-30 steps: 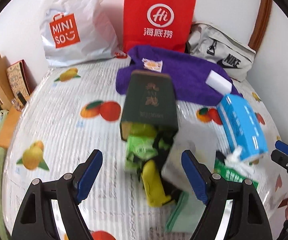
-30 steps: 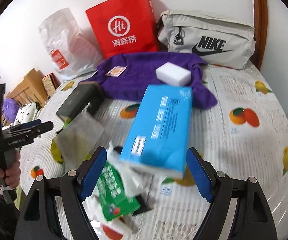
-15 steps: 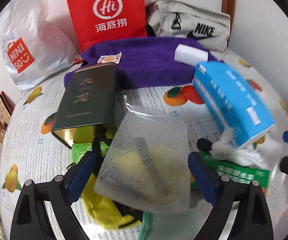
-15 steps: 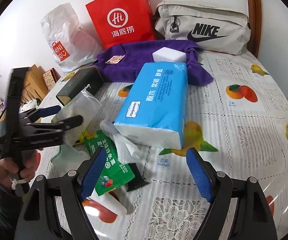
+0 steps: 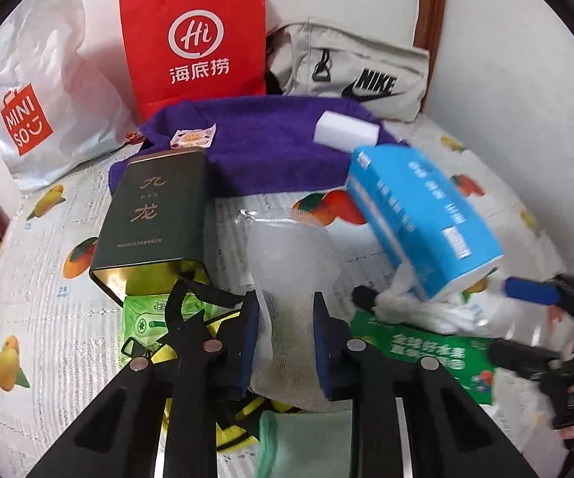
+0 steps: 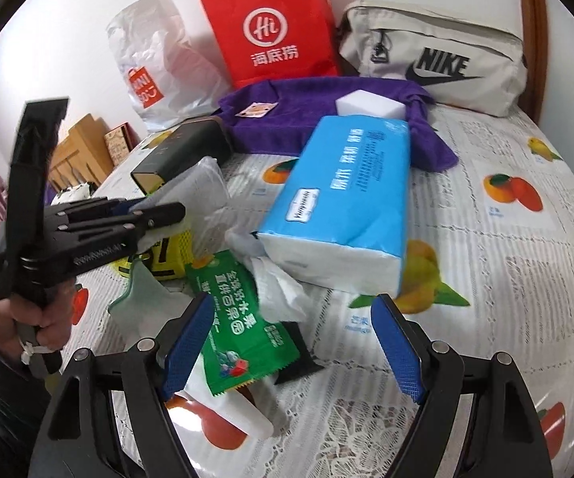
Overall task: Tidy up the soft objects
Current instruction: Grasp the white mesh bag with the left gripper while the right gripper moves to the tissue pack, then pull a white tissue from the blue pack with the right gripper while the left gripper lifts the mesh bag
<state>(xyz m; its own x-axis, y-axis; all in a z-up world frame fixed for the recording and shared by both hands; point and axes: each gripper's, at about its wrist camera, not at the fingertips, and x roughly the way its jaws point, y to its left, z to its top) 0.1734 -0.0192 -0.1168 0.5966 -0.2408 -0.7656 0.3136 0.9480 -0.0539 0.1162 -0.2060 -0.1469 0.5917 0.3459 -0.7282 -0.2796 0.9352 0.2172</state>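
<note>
— Left wrist view: what is held by the left claw?

— A white mesh pouch is gripped between its blue pads, the jaws drawn nearly together on the netting. The pouch is seen just beside the dark green tin, on the tin's right, above a yellow and black item and a pale green cloth.

— And the right claw?

— It is held wide open with nothing between its pads, over a green snack packet. The blue tissue pack is lying beyond, to the right of the tin, with loose white tissue at its near end.

— Behind the tin?

— A purple towel is spread on the fruit-print tabletop, with a white sponge resting on it.
</note>
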